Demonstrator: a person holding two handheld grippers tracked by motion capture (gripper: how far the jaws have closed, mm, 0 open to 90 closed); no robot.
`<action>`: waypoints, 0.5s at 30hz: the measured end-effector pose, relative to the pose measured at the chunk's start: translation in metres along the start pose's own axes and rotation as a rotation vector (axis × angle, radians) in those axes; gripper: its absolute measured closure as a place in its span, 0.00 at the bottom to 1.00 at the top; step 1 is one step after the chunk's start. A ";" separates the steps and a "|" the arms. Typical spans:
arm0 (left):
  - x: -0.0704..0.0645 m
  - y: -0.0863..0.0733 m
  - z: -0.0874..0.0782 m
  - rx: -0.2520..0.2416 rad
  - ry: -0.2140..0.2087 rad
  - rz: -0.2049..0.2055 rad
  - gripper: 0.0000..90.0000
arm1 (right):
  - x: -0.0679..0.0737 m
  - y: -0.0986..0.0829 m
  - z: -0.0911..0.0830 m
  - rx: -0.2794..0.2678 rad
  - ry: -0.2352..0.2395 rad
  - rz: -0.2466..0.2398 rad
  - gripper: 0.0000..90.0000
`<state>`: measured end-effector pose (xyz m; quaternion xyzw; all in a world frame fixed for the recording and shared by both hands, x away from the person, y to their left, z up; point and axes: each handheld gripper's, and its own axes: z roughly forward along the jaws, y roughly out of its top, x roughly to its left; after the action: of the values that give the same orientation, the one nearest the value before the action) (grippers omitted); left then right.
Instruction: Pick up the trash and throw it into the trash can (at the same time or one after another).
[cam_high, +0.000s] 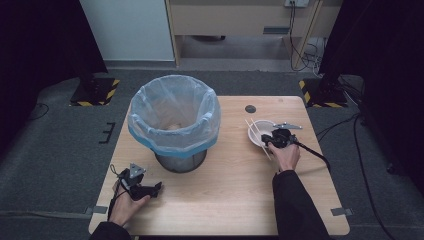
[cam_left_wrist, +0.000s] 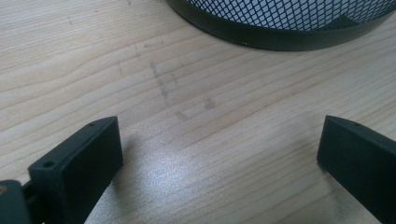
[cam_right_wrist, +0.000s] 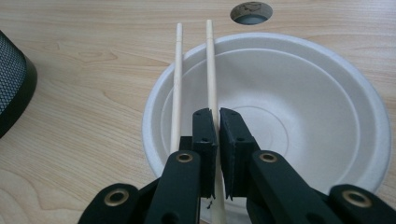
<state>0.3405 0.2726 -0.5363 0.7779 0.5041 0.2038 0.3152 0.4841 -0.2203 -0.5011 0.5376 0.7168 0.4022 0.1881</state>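
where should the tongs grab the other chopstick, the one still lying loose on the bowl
Take the loose chopstick on its near stretch, where it bridges the left rim of the white bowl, coming from above with the jaws across its width. The rim lifts it off the table, leaving room underneath. The right tongs are already shut on the second chopstick; the left tongs are open.

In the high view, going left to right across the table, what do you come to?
Left gripper → bin → chopsticks → bowl → right gripper, shut on one chopstick.
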 end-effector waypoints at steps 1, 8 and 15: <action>0.000 0.000 0.000 0.000 0.000 0.000 0.00 | -0.001 0.000 0.000 -0.002 0.002 0.000 0.95; 0.000 0.000 0.000 0.000 0.000 0.000 0.00 | -0.004 0.002 -0.005 -0.030 0.003 0.023 0.95; 0.000 0.000 0.000 0.000 0.000 0.000 0.00 | -0.009 0.007 -0.016 -0.083 0.009 0.043 0.95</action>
<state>0.3405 0.2726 -0.5363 0.7778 0.5041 0.2039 0.3152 0.4807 -0.2336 -0.4874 0.5428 0.6888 0.4378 0.1984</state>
